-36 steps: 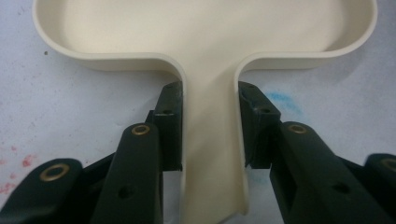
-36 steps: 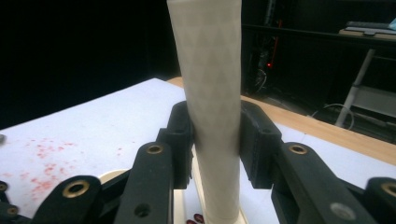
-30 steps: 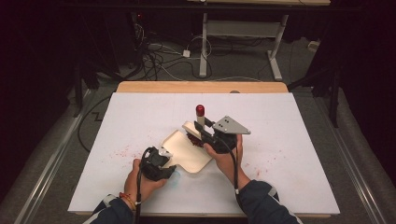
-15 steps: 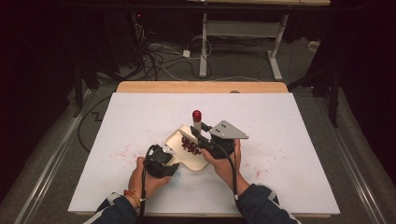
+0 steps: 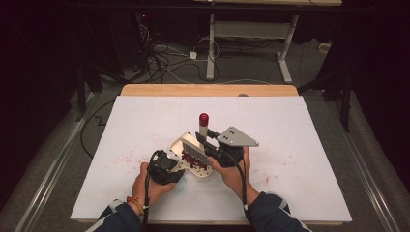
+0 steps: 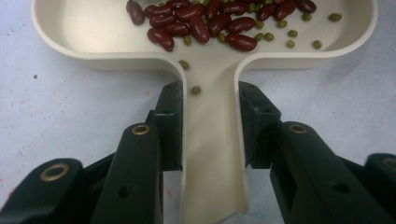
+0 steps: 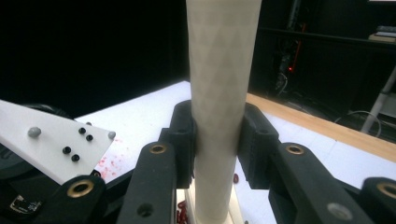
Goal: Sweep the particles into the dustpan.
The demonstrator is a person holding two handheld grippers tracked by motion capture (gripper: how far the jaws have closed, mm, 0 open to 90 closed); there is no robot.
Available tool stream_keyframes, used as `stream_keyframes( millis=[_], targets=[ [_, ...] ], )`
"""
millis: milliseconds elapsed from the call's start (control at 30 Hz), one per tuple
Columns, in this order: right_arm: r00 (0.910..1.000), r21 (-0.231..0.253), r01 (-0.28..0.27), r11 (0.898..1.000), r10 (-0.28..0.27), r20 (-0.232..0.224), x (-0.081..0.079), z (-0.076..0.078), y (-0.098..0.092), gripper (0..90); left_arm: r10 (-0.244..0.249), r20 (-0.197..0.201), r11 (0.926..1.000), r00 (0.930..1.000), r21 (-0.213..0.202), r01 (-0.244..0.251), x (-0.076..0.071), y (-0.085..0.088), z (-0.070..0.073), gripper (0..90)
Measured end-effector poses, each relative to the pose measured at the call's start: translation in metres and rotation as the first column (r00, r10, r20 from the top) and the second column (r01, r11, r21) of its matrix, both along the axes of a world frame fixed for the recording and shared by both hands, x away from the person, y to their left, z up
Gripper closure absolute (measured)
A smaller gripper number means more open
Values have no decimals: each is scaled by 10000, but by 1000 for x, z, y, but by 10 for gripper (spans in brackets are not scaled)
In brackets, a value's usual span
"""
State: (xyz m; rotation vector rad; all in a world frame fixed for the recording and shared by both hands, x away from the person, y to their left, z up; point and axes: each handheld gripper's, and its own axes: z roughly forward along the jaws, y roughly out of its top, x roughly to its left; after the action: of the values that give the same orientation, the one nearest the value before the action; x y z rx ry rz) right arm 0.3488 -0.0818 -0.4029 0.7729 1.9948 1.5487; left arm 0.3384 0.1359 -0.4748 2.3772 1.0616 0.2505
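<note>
Brush (image 5: pixel 196 151) now lower, bristles over cream dustpan's (image 6: pixel 70 32) beans (image 6: pixel 205 21).

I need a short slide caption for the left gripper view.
Left hand-held gripper clamps the dustpan handle; red beans and green beans lie inside.

The dustpan (image 6: pixel 210 70) looks like smooth cream plastic with a soft shine. Inside it the red beans (image 6: pixel 205 21) are glossy. The brush handle (image 7: pixel 222 93) is matt white with a fine pattern. Under the dustpan the surface (image 5: pixel 300 135) looks like matt white paper
</note>
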Motion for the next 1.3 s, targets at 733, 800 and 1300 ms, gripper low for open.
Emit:
stream_keyframes(
  millis=[733, 800, 1300],
  targets=[
    [9865, -224, 1403, 9899, -1378, 881, 49, 9, -28, 701, -490, -167, 9988, 9987, 47, 491, -4, 16, 1, 638],
    [9843, -341, 1568, 9870, -1534, 872, 58, 5, -24, 701, -489, -157, 9988, 9987, 62, 490, -4, 18, 1, 638],
    [9968, -835, 484, 9953, -427, 680, 83, -9, 15, 699, -327, -325, 9994, 9989, -119, 323, 3, 30, 0, 638]
  ],
)
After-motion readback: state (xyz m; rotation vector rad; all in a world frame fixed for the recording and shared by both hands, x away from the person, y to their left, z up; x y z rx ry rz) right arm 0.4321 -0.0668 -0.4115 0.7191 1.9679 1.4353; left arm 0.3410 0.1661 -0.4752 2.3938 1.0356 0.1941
